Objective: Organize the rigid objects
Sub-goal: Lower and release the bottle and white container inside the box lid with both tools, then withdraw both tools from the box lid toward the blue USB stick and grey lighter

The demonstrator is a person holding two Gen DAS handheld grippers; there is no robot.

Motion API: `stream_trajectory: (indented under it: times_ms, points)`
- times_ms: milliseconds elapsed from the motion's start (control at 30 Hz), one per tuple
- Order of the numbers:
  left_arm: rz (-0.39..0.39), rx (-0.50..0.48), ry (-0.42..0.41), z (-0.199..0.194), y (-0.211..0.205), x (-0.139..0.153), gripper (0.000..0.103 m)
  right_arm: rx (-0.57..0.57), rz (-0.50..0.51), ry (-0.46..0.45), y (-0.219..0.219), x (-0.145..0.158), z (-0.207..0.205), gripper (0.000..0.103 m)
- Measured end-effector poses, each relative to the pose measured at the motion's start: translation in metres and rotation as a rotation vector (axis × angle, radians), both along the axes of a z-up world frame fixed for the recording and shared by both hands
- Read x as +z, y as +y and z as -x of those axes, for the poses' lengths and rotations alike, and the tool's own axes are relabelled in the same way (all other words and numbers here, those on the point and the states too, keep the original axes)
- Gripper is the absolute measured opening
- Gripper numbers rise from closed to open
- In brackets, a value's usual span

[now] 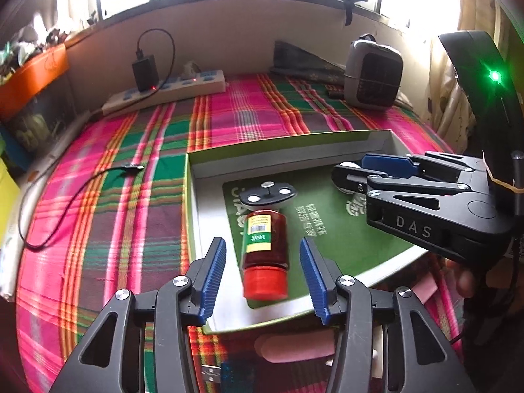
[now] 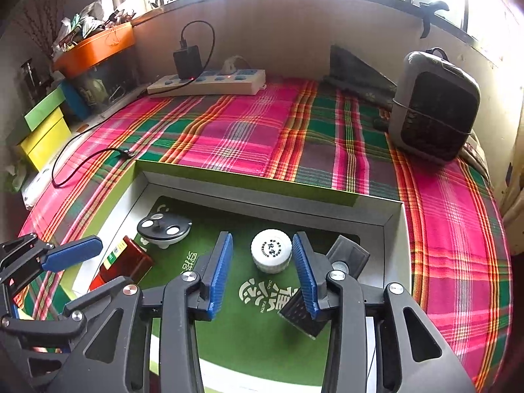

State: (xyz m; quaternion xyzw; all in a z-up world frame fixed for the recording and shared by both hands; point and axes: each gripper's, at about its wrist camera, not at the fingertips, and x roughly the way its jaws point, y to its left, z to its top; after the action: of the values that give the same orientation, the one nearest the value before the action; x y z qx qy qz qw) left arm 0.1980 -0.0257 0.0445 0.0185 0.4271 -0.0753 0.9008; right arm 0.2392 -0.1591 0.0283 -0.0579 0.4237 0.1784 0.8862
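My left wrist camera looks steeply down along its fingers from close above the near-left part of the green box [image 1: 193, 177], facing the window wall. My right wrist camera looks the same way from close over the box's right part [image 2: 376, 209]. Both share the box floor, the plaid cloth [image 1: 131, 150] and the power strip [image 2: 209, 82].

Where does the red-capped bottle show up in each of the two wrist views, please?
Left wrist: the red-capped bottle lies on its side at centre, between the left gripper fingers, untouched.
Right wrist: the bottle sits lower left, partly hidden behind the gripper arm.
Shared landmark: the black round disc just beyond the bottle, inside the green box.
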Motion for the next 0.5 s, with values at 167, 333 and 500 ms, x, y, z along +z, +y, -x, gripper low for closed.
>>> stream_trajectory:
  times_ms: [167, 333, 500]
  points:
    - [-0.007, 0.006, -0.011, 0.007, 0.0, 0.003, 0.046, -0.007, -0.012, -0.011, -0.001, 0.006, 0.007, 0.041]
    - [-0.005, 0.017, -0.026, 0.014, 0.002, 0.008, 0.047, -0.001, -0.017, -0.02, 0.0, 0.011, 0.017, 0.041]
    - [-0.008, 0.025, -0.036, 0.023, 0.004, 0.012, 0.047, 0.0, -0.02, -0.031, 0.0, 0.017, 0.03, 0.041]
